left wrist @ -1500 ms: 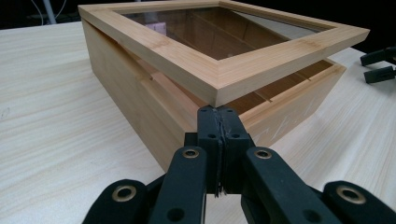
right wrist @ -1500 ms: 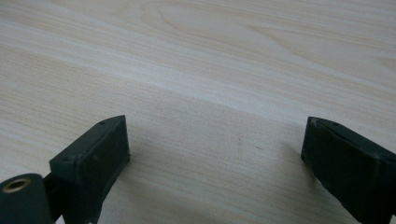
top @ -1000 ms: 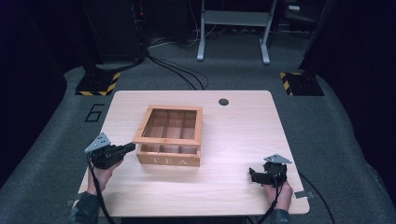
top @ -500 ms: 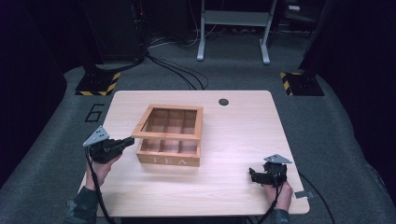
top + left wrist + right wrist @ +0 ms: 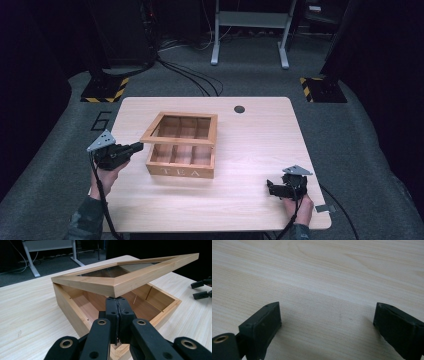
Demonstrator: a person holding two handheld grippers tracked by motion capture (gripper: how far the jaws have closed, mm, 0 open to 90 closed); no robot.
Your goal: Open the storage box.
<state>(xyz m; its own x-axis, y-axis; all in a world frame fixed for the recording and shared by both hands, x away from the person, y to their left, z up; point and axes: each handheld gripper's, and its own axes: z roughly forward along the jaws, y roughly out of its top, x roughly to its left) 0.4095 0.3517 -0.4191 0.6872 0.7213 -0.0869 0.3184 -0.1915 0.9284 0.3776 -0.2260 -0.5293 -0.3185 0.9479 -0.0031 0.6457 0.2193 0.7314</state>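
The wooden box [image 5: 182, 160] near the middle of the table carries the word "TEA" in pale capital letters on its near front face. On the grey floor [image 5: 65, 150] just left of the table's far left corner, a large dark numeral "6" [image 5: 101, 120] is marked. No other writing is legible.

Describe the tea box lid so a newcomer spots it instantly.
On the light wooden table sits a wooden box stamped TEA. Its lid is the glass-paned wooden frame tilted above the open compartments, its near corner propped on the left gripper.
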